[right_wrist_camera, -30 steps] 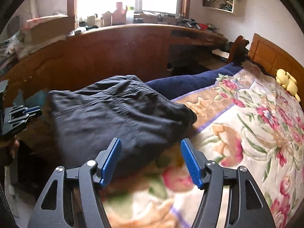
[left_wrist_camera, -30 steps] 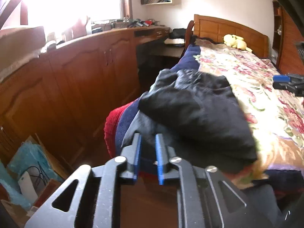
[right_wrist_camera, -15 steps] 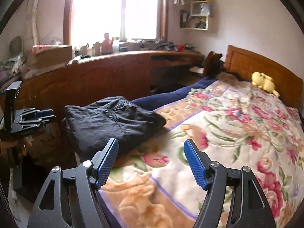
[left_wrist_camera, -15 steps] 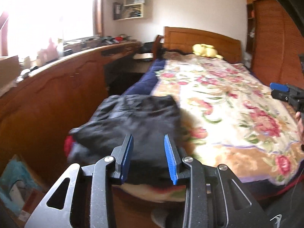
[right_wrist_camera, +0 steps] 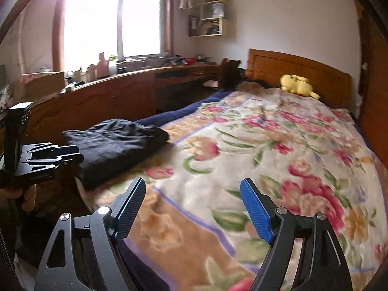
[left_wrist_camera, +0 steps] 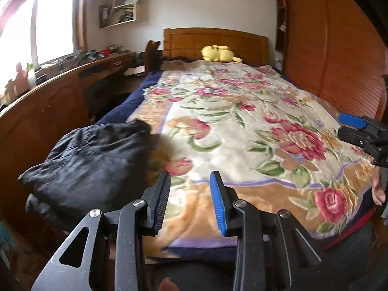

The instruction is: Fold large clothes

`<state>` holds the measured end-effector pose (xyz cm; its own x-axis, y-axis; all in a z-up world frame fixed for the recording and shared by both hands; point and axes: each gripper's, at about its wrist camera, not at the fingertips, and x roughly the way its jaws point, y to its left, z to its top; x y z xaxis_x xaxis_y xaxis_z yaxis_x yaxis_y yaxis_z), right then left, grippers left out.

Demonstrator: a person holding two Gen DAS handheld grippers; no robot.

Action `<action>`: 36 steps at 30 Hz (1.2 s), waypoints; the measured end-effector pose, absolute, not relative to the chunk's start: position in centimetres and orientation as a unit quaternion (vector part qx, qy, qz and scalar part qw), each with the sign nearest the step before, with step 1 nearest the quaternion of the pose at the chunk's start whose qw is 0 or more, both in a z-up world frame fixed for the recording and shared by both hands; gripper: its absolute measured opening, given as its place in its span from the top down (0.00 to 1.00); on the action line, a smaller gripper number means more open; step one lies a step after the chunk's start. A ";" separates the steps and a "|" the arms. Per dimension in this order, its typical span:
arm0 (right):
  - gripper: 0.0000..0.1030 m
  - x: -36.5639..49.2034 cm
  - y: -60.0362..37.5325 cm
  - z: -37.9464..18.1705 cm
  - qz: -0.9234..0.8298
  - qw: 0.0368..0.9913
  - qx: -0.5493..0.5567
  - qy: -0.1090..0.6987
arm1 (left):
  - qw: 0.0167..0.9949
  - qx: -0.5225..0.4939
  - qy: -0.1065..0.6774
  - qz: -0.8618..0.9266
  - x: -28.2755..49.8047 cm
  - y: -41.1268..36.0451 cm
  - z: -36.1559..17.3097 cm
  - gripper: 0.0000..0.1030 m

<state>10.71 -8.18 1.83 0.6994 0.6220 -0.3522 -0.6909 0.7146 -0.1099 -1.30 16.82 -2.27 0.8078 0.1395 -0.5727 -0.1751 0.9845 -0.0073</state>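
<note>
Folded dark garment (left_wrist_camera: 89, 162) lies at the bed's foot corner, both grippers empty.
The black bundle, creased and lumpy, lies at nine o'clock on the floral blanket (left_wrist_camera: 242, 126). Left gripper (left_wrist_camera: 189, 203) has jaws partly apart; right gripper (right_wrist_camera: 192, 214) has just been opening, wide, nothing between. Wooden headboard (left_wrist_camera: 215, 41) and yellow plush toy (left_wrist_camera: 219, 53) at twelve o'clock.

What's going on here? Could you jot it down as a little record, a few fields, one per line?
place: bedroom, bed with floral blanket
garment: dark folded garment at the bed's near left corner
left gripper: open, nothing between its fingers
right gripper: fingers just widened, empty, over the blanket
by headboard: yellow plush toy
contact: neither gripper touches the garment
</note>
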 end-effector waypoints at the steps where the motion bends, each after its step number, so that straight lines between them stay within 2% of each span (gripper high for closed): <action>1: 0.20 10.4 -8.8 1.7 0.353 0.917 -0.116 0.147 | 0.950 -0.025 0.301 0.079 -0.8 15.9 -2.4 0.66; 18: 0.18 6.5 -16.1 0.5 0.250 0.953 -0.057 0.158 | 0.951 -0.014 0.308 -0.011 3.0 2.4 -2.9 0.66; 24: 0.18 5.5 -17.7 0.2 0.218 0.961 -0.032 0.166 | 0.956 -0.018 0.292 -0.022 2.8 0.1 -1.5 0.66; 36: 0.18 0.4 -18.6 2.8 0.183 0.978 0.003 0.102 | 0.974 -0.006 0.225 -0.002 0.0 -1.7 2.8 0.66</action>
